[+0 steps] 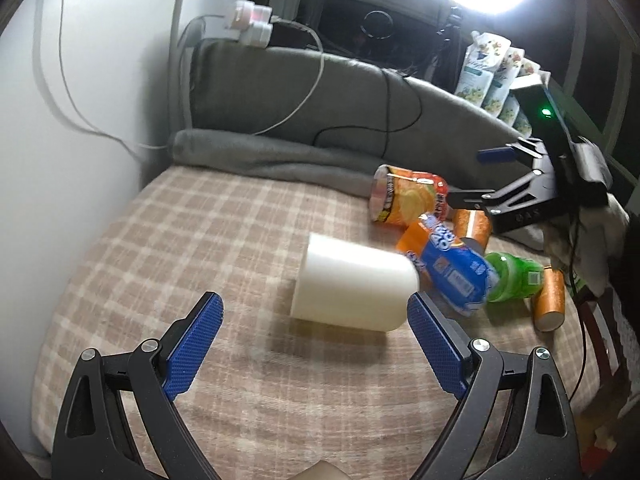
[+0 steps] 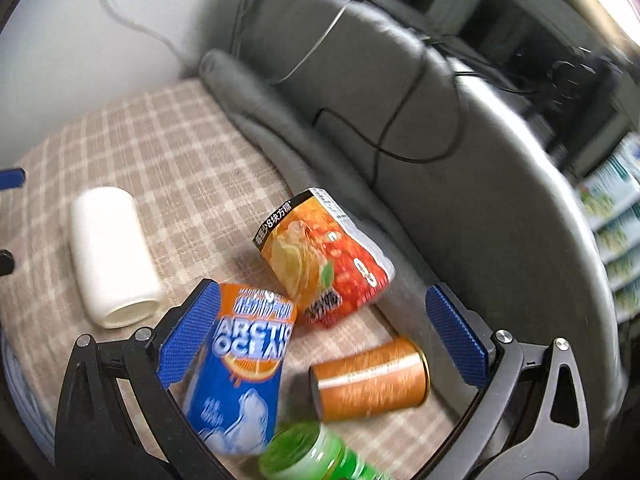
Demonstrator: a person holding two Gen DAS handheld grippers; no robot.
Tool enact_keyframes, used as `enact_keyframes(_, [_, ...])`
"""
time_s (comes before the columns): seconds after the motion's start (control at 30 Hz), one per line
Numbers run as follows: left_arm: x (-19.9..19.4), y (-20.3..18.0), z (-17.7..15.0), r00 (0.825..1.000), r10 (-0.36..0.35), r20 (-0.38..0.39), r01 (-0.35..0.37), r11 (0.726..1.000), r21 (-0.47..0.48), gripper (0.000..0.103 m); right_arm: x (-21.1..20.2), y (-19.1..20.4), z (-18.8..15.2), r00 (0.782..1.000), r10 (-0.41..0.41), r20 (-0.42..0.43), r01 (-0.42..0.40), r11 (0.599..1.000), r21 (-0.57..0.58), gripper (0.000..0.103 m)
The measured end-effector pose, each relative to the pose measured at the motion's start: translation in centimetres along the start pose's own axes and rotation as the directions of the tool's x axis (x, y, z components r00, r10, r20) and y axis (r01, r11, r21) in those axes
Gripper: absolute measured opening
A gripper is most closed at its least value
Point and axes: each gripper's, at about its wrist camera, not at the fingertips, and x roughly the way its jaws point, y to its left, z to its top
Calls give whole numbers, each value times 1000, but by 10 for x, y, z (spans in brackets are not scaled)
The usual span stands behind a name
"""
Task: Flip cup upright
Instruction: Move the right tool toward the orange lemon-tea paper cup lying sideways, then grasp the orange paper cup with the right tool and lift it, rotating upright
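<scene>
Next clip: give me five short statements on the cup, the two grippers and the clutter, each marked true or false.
1. The white cup lies on its side. True.
2. The left gripper is shut on the cup. False: its fingers are spread, nothing between them.
3. The right gripper is open. True.
4. The green bottle stands upright. False: it lies on the checked cloth.
5. The cup's open mouth faces the right wrist camera. True.

Home: checked bedding (image 1: 168, 240), grey blanket (image 1: 280, 160)
</scene>
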Motion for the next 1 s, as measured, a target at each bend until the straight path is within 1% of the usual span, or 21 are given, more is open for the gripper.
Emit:
enact_keyframes(0.23, [9, 12, 2, 1000, 20, -15, -20, 999, -26, 93, 42, -2, 27, 993, 37, -112, -51, 991, -125, 103])
enact_keyframes(0.33, [13, 17, 3, 1000, 22, -17, -22, 999, -38, 93, 60, -5, 36, 984, 55, -172, -85, 982, -171, 103])
enact_keyframes(0.43, [17, 21, 5, 1000, 21, -21, -22, 999, -50, 93, 79, -3, 41, 972, 56, -229, -109, 969, -224, 103])
enact_keyframes(0.6, [24, 27, 6, 999, 25, -30, -27, 997, -66, 93, 109, 2, 44, 955, 48, -293, -137, 947, -290, 103])
enact_keyframes(0.73, [26, 31, 6, 999, 32, -31, -34, 997, -73, 93, 120, 7, 44, 951, 47, -306, -142, 944, -298, 101])
enact_keyframes(0.87, [27, 32, 7, 999, 36, -31, -38, 996, -76, 93, 124, 10, 44, 948, 54, -314, -151, 944, -294, 89])
enact_keyframes(1.0, [26, 33, 7, 999, 40, -24, -42, 996, -76, 93, 129, 10, 41, 953, 38, -301, -134, 942, -307, 87])
